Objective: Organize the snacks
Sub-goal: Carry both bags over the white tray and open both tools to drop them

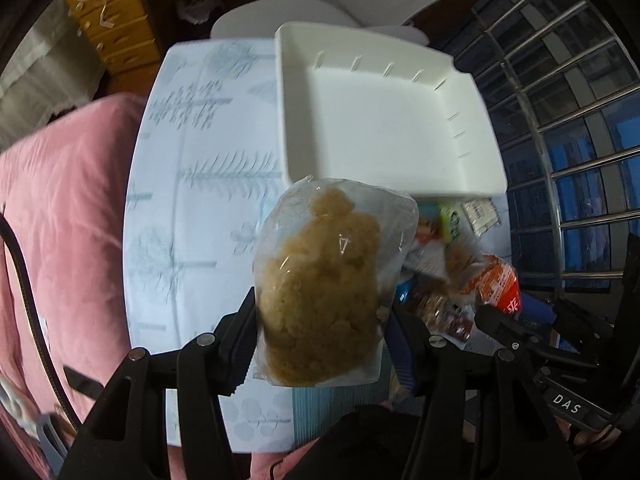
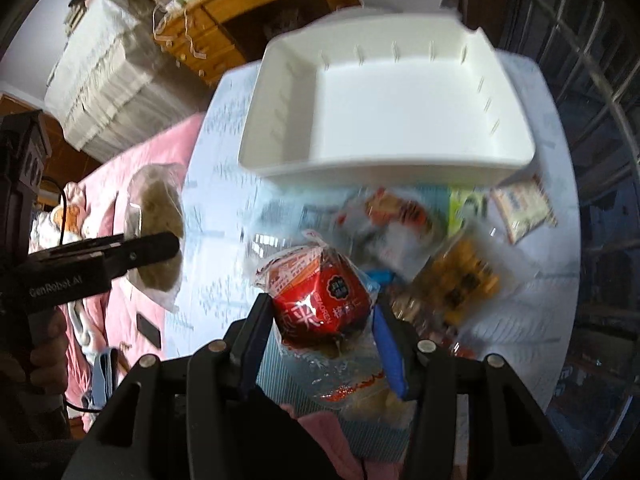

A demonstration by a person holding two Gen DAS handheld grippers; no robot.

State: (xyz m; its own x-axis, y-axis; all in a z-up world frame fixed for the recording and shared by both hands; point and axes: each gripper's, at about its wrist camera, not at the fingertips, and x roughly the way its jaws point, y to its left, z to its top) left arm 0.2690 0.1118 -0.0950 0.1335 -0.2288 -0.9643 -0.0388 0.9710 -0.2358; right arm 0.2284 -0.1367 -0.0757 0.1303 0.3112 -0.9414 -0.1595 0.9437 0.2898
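Between the jaws of the left gripper sits a clear bag of tan crumbly snack, clamped across its lower half so the bulk stands out past the fingertips; the soft plastic is pinched low, probably to keep the loose contents from spilling toward the opening. The jaws of the right gripper are closed likewise on a red snack packet with white lettering and a clear wrapper, its crumpled top poking forward and its clear tail hanging back between the fingers. Both packets ride clear of the counter, which wears a pale cloth printed with leaf shapes.

Just beyond the right jaws lies the remaining heap of snacks: an orange-and-white packet, a yellowish one, a green one and a pale flat sachet, blurred and overlapping. Past the heap, ahead of both pairs of jaws, stands a white bin with ribbed inner walls, nothing in it as far as can be seen. Judging by that, sorting has barely begun, and both bags are most likely bound for the bin.

To the left of the left jaws a pink bed cover borders the counter.
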